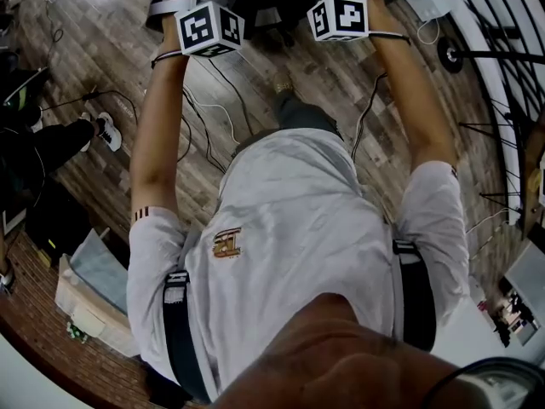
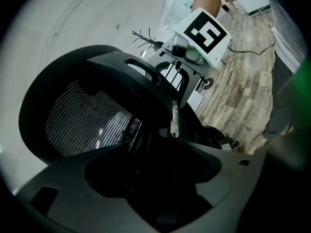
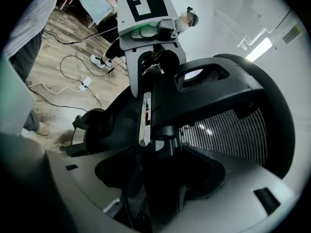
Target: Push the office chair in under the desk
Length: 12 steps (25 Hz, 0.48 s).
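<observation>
Left tool [image 2: 155,188]: jaws drawn narrow onto the dark back frame of the office chair [image 2: 87,115]; the mesh panel lies at 9 o'clock.
Right tool [image 3: 160,178]: clamped the same way on the chair frame; the mesh [image 3: 228,130] lies at 3 o'clock.
Head view: shows the two marker cubes [image 1: 209,28] [image 1: 338,17] at 12 o'clock, bare forearms and a white shirt [image 1: 289,228]. It shows neither the jaws nor the grip.
Gripper views: each shows the other tool on the chair's top bar at 12 o'clock.
Floor [image 1: 102,66]: wood planks with loose cables [image 1: 204,109].
</observation>
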### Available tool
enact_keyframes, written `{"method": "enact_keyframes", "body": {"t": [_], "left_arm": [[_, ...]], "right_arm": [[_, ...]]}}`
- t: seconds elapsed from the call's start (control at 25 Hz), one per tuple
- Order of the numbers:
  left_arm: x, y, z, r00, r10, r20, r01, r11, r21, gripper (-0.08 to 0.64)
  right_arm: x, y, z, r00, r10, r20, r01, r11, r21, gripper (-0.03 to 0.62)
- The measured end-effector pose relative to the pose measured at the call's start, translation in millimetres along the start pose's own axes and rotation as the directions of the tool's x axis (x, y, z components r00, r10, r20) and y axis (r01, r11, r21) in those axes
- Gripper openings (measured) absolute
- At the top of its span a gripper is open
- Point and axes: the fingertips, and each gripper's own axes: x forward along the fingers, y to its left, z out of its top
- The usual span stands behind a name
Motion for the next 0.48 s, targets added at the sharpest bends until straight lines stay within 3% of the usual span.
{"method": "enact_keyframes", "body": {"t": [0.48], "left_arm": [[118,61,-42,0.999,-0.038,0.008,0.038,0.999,-0.033,0.347]], "right_arm": [[118,-41,-55,0.998,-0.046,0.045,0.046,0.999,0.017,0.262]]}}
